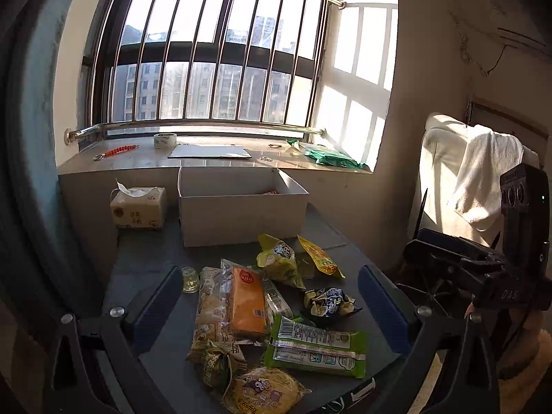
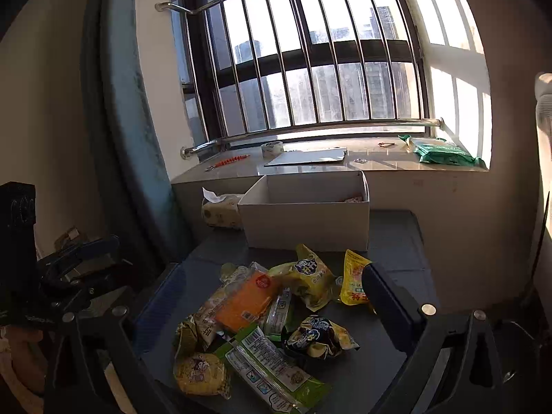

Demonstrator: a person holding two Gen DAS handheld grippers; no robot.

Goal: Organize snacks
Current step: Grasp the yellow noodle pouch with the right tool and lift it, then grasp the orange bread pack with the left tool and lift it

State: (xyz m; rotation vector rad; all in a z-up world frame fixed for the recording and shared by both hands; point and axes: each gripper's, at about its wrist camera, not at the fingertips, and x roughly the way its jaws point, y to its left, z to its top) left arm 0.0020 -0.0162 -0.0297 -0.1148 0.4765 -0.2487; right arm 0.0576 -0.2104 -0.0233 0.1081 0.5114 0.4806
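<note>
Left gripper (image 1: 269,302): jaws spread, nothing held | right gripper (image 2: 272,307): jaws spread, nothing held | snack pile (image 1: 262,314): near table centre; light, crinkly, slippery film packs | green-wrapped bar (image 1: 315,345): nearest, flat, stiffish; pinch across narrow width | orange cracker pack (image 1: 247,302): fragile, grip lightly | open white box (image 1: 241,207): far, likely destination.

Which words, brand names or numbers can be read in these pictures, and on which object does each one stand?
"D A S": faintly, on the black body of the right gripper.
Tissue pack: Chinese characters, too blurred to read.
Orange snack packet: round red logo, unreadable.
Green snack packet: barcode and fine print, too small.
Yellow cartoon packet, blue crumpled packet: lettering blurred.
White box: no text seen.
</note>
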